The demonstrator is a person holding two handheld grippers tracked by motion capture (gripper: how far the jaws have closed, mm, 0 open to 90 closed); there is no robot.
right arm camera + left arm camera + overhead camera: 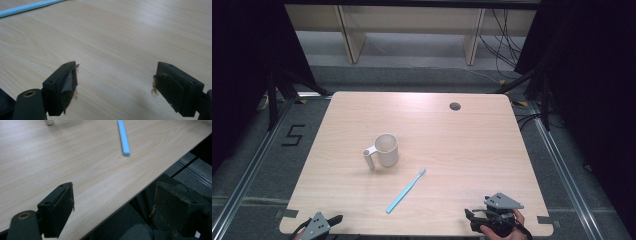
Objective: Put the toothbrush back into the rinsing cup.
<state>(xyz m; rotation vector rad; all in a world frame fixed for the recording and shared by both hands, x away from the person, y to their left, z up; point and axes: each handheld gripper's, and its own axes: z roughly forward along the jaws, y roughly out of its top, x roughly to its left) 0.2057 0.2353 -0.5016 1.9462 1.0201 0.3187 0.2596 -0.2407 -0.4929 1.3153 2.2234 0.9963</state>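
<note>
Left hand-held gripper and right hand-held gripper: both waiting wide open, gripping nothing, at the table near edge; toothbrush lying flat between them, beside the cup, reachable by either

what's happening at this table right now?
A person holds a gripper in each hand at the near edge of the table. The left gripper and right gripper both have open jaws with nothing between them. A cup stands upright mid-table, and a blue toothbrush lies flat beside it, apart from it. Neither is being touched yet.
</note>
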